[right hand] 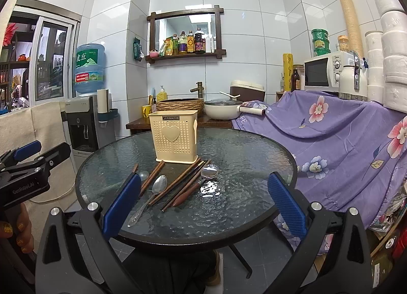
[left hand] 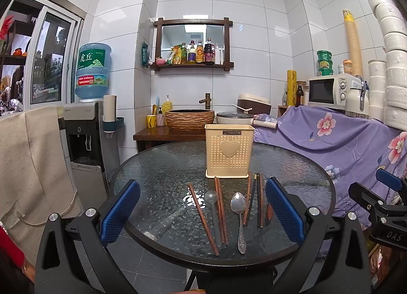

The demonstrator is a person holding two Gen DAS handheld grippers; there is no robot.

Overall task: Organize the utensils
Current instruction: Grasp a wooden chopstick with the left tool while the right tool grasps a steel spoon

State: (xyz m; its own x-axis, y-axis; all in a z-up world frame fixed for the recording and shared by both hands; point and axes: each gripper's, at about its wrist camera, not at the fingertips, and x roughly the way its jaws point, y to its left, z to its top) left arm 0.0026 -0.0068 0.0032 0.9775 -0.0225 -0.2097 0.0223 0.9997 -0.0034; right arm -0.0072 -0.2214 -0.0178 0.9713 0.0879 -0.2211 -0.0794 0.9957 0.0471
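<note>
A cream perforated utensil holder [left hand: 229, 151] [right hand: 173, 136] with a heart on its front stands upright on the round glass table [left hand: 162, 166] [right hand: 244, 151]. In front of it lie several brown chopsticks [left hand: 202, 217] [right hand: 175, 182], a metal spoon [left hand: 239, 213] [right hand: 155, 189], a clear plastic spoon [left hand: 212, 205] [right hand: 209, 170] and a brown-handled utensil [right hand: 184, 196]. My left gripper [left hand: 202, 207] is open and empty, held near the table's front edge with the utensils between its fingers. My right gripper [right hand: 203, 199] is open and empty, just right of the utensils.
A water dispenser [left hand: 86, 126] stands at the left. A wooden counter with a woven basin [left hand: 189, 119] and a pot [left hand: 235, 117] is behind the table. A purple floral cloth [left hand: 343, 146] covers furniture at the right, with a microwave [left hand: 328, 90] on top.
</note>
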